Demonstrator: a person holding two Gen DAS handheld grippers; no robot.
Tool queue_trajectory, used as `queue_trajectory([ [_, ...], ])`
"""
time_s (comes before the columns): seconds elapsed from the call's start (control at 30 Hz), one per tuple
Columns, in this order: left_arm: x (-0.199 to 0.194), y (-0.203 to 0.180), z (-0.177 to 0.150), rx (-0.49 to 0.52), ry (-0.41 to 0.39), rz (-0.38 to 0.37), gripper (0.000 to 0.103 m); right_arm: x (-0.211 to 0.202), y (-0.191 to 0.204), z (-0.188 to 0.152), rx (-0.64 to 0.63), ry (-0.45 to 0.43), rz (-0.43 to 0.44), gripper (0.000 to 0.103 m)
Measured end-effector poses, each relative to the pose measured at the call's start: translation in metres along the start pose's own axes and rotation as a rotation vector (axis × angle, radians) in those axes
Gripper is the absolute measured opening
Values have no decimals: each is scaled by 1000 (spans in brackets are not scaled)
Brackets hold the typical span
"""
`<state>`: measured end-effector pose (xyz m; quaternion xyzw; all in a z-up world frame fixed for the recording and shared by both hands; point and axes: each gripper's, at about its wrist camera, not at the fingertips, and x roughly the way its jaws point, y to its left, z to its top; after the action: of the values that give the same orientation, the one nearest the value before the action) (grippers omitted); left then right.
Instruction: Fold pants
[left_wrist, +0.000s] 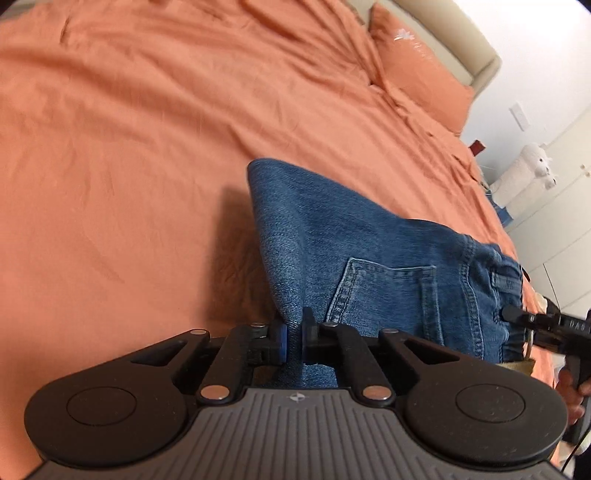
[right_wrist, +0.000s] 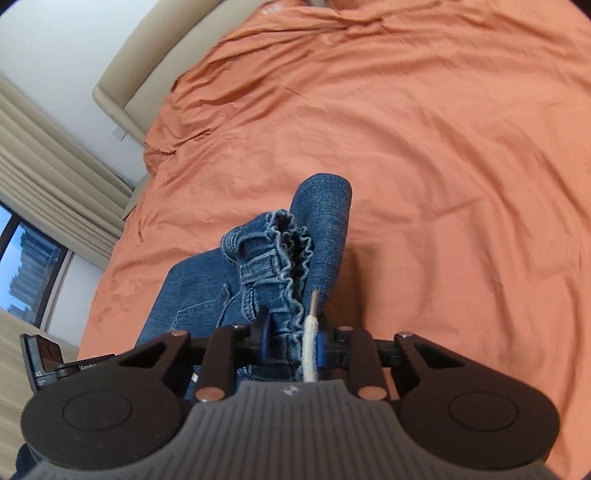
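Over orange bed, left gripper clenched on jeans, right gripper grasping gathered waistband

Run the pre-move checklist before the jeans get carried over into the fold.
1. Left tongs clamped on the jeans: ok.
2. Right tongs clamped on the gathered waistband: ok, with the cream drawstring caught in too.
3. Both grips on the same garment: ok.
4. Bedspread ahead free of objects: ok.
5. Jeans legs aligned underneath: cannot tell.
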<state>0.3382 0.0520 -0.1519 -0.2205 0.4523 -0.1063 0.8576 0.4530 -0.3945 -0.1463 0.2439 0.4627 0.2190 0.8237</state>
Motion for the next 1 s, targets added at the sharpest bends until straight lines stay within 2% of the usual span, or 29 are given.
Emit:
queue_trajectory([
  [0.27,-78,40,12,-11,-93,29,6,-12,88,-17,-102,-3,39,18],
  [0.5,-136,102,35,-1,-122,117,6,44,159,-42,-99,18,126,18],
  [0.63,-134,142,35,-35,-107,153,6,95,185,-54,-78,53,131,17],
  [0.77,-118,176,30,-77,-77,170,7,143,191,-68,-62,106,92,17],
  [1.0,-91,209,14,-111,-28,172,11,174,164,-81,-13,138,-32,18],
])
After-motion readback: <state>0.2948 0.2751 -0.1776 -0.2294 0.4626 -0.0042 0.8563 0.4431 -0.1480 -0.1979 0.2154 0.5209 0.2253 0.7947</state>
